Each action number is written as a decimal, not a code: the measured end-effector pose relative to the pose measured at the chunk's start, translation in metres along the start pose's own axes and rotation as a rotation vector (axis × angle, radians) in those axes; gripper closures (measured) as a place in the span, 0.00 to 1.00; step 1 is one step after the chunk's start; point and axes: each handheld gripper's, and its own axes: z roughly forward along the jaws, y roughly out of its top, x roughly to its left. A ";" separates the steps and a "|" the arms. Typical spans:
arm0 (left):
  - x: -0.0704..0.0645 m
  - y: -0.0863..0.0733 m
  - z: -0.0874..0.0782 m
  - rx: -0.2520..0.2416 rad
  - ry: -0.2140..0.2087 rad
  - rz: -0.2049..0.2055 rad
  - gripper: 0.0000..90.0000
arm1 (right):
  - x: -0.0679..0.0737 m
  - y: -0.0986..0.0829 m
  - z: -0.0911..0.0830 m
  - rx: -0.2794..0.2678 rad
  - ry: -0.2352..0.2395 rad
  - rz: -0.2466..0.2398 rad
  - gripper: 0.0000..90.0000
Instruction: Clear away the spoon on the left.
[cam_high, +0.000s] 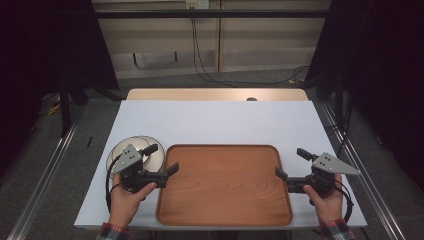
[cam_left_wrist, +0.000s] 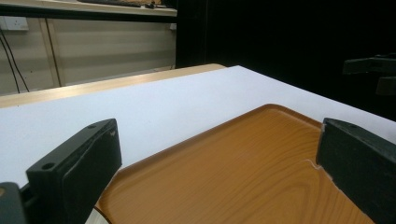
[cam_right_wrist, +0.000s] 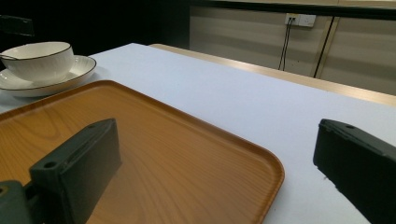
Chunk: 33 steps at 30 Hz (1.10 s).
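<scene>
Seen from above, at the left edge of the white-topped table (cam_high: 215, 117): a white saucer with a thin dark rim (cam_high: 158, 159), just off the left side of the tray, partly covered by the left gripper (cam_high: 162, 158). Held in the left hand (cam_high: 131, 194), black jaws spread wide and released, nothing between them; one jaw over the saucer, the other reaching to the tray's left rim. In the left gripper view, the same two jaws standing far apart at either side, framing the tray's near corner and the bare white tabletop beyond. Centre, towards the near edge of the table: a large rectangular wooden tray with rounded corners and a raised lip (cam_high: 225, 184), its grained floor bare. From the right gripper view, a white bowl with a dark rim line (cam_right_wrist: 38, 57) sitting upright on the saucer (cam_right_wrist: 70, 72), just beyond the tray's far left corner, close to the lip but whether touching it cannot be told. At the right edge of the table: the right gripper (cam_high: 292, 162), grey three-cornered plate on top, gripped by the right hand (cam_high: 326, 199), jaws likewise parted and empty, one at the tray's right rim, the other over the white surface beside it. Behind the table, pale wall panels and dangling black cables (cam_high: 200, 60).
</scene>
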 end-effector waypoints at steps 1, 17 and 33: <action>0.000 0.000 0.000 -0.002 -0.003 -0.004 0.00 | 0.000 0.000 0.000 0.000 0.000 0.005 0.00; 0.001 0.005 -0.008 0.001 0.009 -0.008 0.00 | -0.001 0.001 0.004 -0.003 0.015 -0.005 0.01; 0.003 0.007 -0.019 0.019 0.037 -0.007 0.00 | -0.001 0.003 0.007 -0.010 0.012 -0.005 0.01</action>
